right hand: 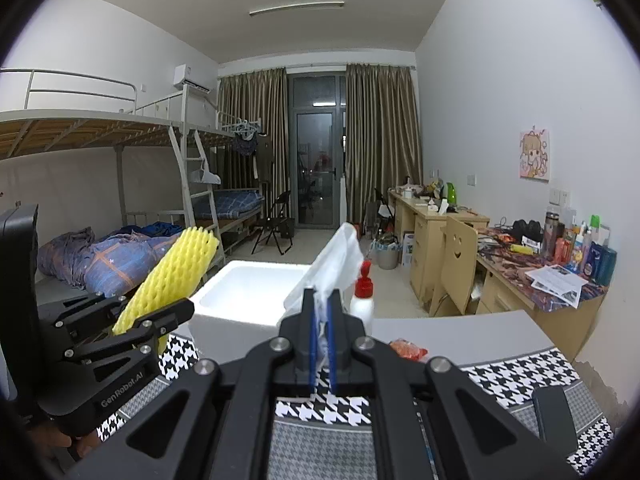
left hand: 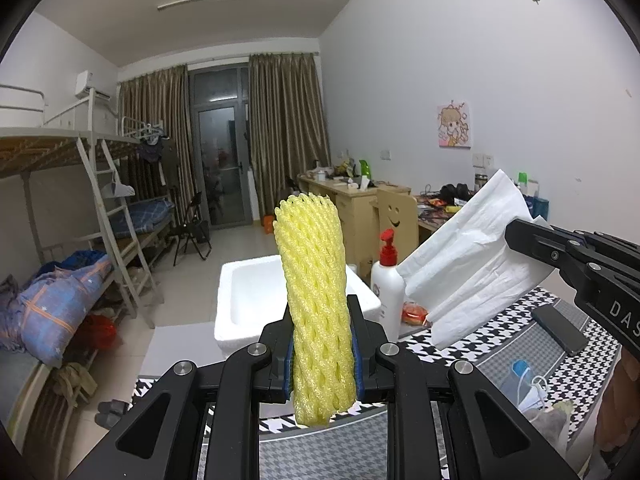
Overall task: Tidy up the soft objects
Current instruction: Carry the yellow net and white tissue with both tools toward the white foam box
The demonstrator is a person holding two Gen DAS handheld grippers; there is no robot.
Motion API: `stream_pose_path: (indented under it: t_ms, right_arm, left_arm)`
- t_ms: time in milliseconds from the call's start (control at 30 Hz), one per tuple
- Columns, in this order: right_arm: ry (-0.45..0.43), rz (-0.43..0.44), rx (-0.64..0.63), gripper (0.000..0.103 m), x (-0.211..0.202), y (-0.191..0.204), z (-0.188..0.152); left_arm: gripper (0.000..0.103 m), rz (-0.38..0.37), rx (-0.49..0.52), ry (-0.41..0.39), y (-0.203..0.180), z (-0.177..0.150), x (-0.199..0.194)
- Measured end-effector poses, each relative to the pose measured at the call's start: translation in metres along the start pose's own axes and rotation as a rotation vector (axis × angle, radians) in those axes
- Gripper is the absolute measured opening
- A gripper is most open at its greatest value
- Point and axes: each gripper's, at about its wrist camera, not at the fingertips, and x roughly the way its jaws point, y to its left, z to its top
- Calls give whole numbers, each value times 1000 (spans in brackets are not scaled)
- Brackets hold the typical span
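LEFT: left gripper (left hand: 322,354) jaws pinch yellow foam net (left hand: 314,292) low, standing tall | RIGHT: right gripper (right hand: 321,336) jaws fully closed on white tissue (right hand: 334,264) | RISK: both held short of foam box (right hand: 248,292); net could tip, tissue tear or slip.

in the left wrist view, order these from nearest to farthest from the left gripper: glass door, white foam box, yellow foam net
1. yellow foam net, clamped in the left gripper
2. white foam box, just behind, on the table edge
3. glass door, far across the room, between the curtains

The foam box (right hand: 248,292) gapes open and unobstructed; the pump bottle (right hand: 363,300) crowds its right side.
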Motion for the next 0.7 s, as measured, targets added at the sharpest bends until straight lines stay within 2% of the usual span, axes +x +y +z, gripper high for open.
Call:
stream_pose_path:
  t_ms: [533,700]
  right_arm:
    - [-12,-3,-16,7,22,5,7]
    - [-2,-9,-11,7,29,8,10]
  left_arm:
    - [22,42,-6,-12,12,16,16]
    - [22,32,-16,-2,18,20,22]
